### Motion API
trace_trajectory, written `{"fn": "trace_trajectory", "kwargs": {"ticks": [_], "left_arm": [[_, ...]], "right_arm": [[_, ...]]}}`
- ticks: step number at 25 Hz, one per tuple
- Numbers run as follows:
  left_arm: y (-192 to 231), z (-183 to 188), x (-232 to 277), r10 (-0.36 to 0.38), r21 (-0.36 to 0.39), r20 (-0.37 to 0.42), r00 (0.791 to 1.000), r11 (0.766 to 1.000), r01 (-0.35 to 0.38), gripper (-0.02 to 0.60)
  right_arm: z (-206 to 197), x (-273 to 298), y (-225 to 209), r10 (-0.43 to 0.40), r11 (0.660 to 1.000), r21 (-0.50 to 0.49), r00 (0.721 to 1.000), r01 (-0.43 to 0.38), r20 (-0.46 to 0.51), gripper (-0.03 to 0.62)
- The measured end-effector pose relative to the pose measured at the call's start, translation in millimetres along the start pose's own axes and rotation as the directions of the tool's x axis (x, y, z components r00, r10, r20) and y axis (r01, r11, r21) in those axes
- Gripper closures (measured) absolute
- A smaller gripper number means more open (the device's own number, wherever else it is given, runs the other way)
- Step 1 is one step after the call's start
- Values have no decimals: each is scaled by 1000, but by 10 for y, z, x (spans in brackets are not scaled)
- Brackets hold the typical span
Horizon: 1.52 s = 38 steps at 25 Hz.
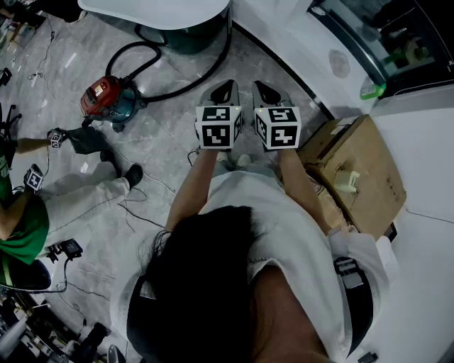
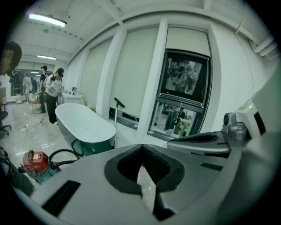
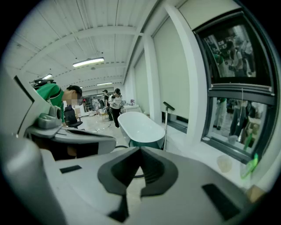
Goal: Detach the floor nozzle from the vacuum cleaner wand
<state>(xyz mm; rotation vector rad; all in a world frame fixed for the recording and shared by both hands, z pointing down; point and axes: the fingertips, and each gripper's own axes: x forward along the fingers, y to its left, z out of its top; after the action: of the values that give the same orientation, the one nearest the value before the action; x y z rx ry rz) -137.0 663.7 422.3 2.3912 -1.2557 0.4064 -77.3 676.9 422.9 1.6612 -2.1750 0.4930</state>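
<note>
**Head view.** Two grippers are held side by side over the floor. The left gripper [image 1: 225, 91] and the right gripper [image 1: 266, 91] both have their jaws closed on nothing.
- Count: one red canister vacuum [image 1: 103, 97], one black hose [image 1: 186, 86] looping round one bathtub [image 1: 159, 13], one cardboard box [image 1: 358, 174], and one other person in green [image 1: 21, 227].
- The wand is not to be made out here.
- Risk: the hose lies across the walking line, so a foot could catch it and drag the canister.

**Left gripper view.** The jaws are together and empty. One thin pole with a flat crosshead [image 2: 116, 113] stands upright against the wall just beside the tub. I judge it to be the wand with its floor nozzle. It is well apart from both grippers. Two people stand far off.
- Risk: the pole only leans, so a one-sided tug on the nozzle could topple it. One gripper should steady the tube.

**Right gripper view.** The jaws are together and empty. It shows the same single pole [image 3: 166, 119].
- Risk: if the jaws arrive closed, they would knock the pole rather than grasp it.
</note>
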Motion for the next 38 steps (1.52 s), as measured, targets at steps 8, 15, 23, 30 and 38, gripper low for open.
{"fn": "trace_trajectory", "kwargs": {"ticks": [8, 15, 23, 30, 38], "left_arm": [[99, 21, 27, -4, 1, -1, 1000, 1000, 4, 578], [223, 33, 38, -6, -3, -2, 1000, 1000, 6, 578], [368, 83, 112, -20, -5, -2, 1000, 1000, 20, 578], [548, 112, 166, -30, -31, -1, 1000, 999, 30, 578], [668, 200, 214, -39, -24, 12, 999, 999, 39, 578]], "right_arm": [[21, 89, 39, -9, 1000, -3, 1000, 9, -9, 579], [80, 171, 87, -11, 1000, 10, 1000, 11, 0, 579], [138, 309, 121, -26, 999, 46, 1000, 26, 9, 579], [196, 429, 142, -62, 996, 66, 998, 61, 18, 579], [276, 515, 131, -84, 993, 83, 996, 82, 23, 579]]}}
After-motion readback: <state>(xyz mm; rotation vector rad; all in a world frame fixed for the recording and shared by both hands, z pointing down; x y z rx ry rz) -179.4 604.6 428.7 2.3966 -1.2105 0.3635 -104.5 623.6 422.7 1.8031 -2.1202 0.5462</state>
